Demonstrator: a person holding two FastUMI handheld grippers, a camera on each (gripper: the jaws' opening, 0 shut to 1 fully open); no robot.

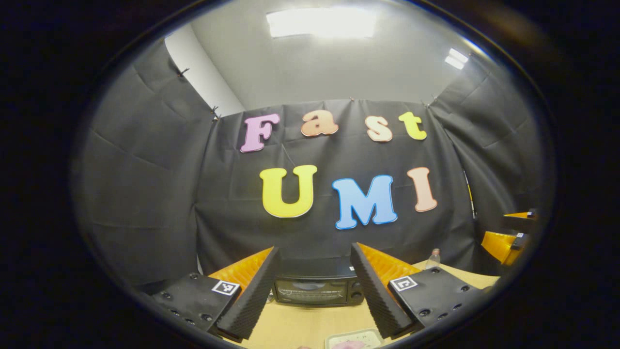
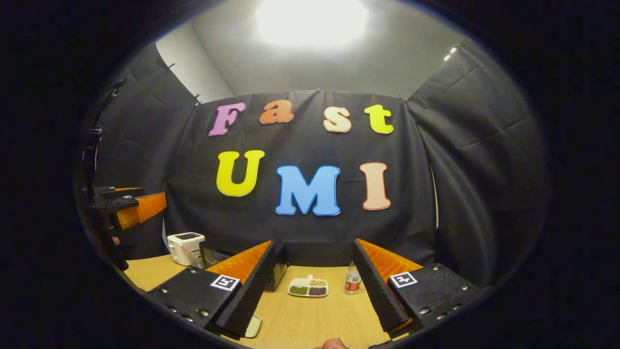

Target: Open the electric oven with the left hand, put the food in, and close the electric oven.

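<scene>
The black electric oven (image 1: 317, 291) stands on the wooden table (image 1: 300, 325) with its glass door closed, straight ahead between my left gripper's fingers. My left gripper (image 1: 315, 252) is open, holds nothing and is well short of the oven. Close below it lies a pale plate (image 1: 356, 334) with pink food (image 1: 348, 345) on it. My right gripper (image 2: 315, 245) is open too, held above the table. A corner of the oven (image 2: 280, 269) peeks from behind its left finger, and the plate's edge (image 2: 253, 325) shows below it.
A white toaster (image 2: 185, 247) sits at the table's back left. A divided tray (image 2: 308, 287) of small foods and a clear bottle (image 2: 352, 281) stand mid-table. The left gripper (image 2: 128, 206) shows at far left, the right gripper (image 1: 506, 240) at far right.
</scene>
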